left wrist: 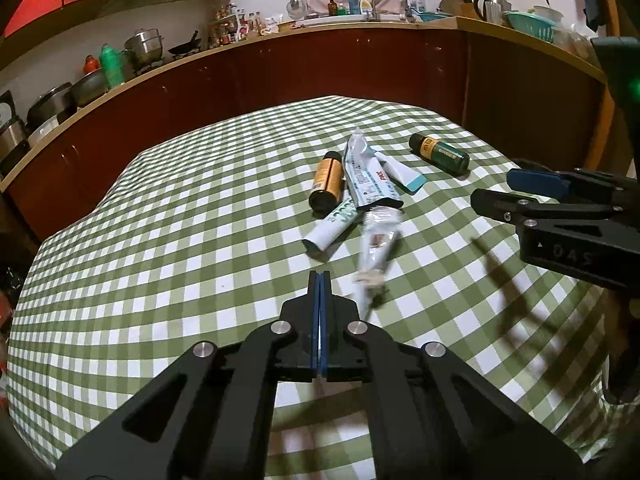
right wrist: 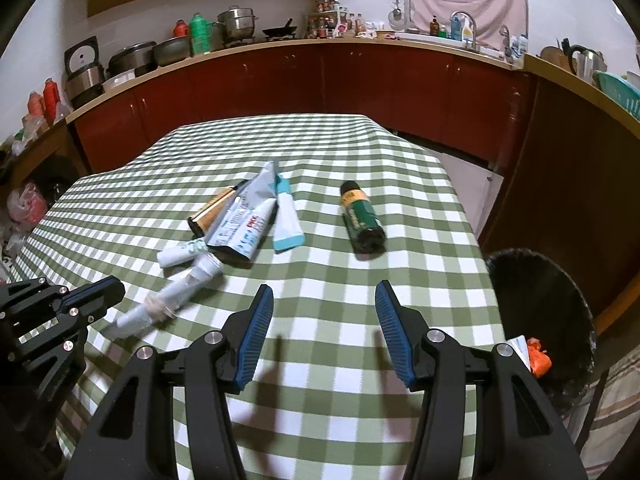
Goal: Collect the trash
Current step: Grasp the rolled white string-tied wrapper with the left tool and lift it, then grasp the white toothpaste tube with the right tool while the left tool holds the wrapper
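On the green-checked tablecloth [left wrist: 160,260] lies a pile of trash: an orange-and-black bottle [left wrist: 328,180], a flattened white tube [left wrist: 370,176], a small tube with a teal end [left wrist: 400,170] and a white roll [left wrist: 330,228]. A dark green bottle [right wrist: 362,216] lies apart on the right. A clear crumpled wrapper [left wrist: 378,248] shows blurred just right of my left gripper [left wrist: 320,276]. That gripper is shut, and I see no wrapper between its pads. My right gripper [right wrist: 324,286] hovers open and empty over bare cloth near the front edge.
A black-lined bin [right wrist: 560,280] stands off the table's right edge with an orange scrap [right wrist: 538,360] inside. Dark red cabinets under a crowded counter [right wrist: 280,44] curve around the far side. The cloth drops off at the table's left and far edges.
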Motion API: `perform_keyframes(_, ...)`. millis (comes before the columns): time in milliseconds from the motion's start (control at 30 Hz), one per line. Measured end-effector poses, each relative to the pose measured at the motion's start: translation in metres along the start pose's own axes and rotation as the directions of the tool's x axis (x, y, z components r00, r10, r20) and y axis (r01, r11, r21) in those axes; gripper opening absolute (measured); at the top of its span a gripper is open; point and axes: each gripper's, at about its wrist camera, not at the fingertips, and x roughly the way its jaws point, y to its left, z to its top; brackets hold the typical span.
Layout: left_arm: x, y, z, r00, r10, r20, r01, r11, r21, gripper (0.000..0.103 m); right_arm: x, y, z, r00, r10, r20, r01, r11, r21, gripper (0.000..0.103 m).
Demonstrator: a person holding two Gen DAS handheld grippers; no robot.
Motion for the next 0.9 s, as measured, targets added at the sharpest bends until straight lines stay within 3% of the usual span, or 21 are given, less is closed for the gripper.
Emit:
perform_keyframes(200,0.004,0.001,-0.001,0.999,-0.046,-0.017,0.046,0.998,-0.030,0.006,0.000,0.007,0.001,1.000,0.001,0.000,-0.001,1.000,-0.011,0.053)
perform_keyframes(267,0.005,-0.001,0.001,0.999,-0.046,-0.013,0.046,0.998,-0.031,0.027,0.000,0.006,0.000,1.000,-0.007,-0.003,0.007,1.000,-0.009,0.053)
perform_keyframes(333,0.003,-0.002,0.003,0.998,-0.055,-0.002,0.055,0.997,-0.049,0.040,0.000,0.002,-0.002,1.000,-0.015,-0.006,0.015,1.000,-0.003,0.053)
perform_keyframes(433,0.002,-0.004,0.005,0.997,-0.076,0.001,0.076,0.995,-0.061,0.041,-0.001,-0.005,-0.006,1.000,-0.026,-0.010,0.026,1.000,0.011,0.053)
perform_keyframes(633,0.018,-0.027,0.001,0.995,-0.091,-0.050,0.092,0.996,0.009,0.042,-0.003,-0.017,-0.013,0.999,-0.037,-0.014,0.038,0.999,0.032,0.053)
perform_keyframes(700,0.021,-0.031,-0.001,0.994,-0.098,-0.052,0.099,0.995,0.014,0.037,-0.005,-0.020,-0.014,0.999,-0.038,-0.014,0.038,0.999,0.036,0.053)
perform_keyframes(767,0.021,-0.033,-0.001,0.991,-0.120,-0.056,0.122,0.992,0.020,0.017,-0.005,-0.022,-0.014,0.999,-0.036,-0.013,0.037,0.999,0.040,0.053)
perform_keyframes(900,0.020,-0.034,-0.002,0.992,-0.110,-0.053,0.112,0.994,0.020,0.017,-0.007,-0.021,-0.012,0.999,-0.032,-0.007,0.032,0.999,0.036,0.053)
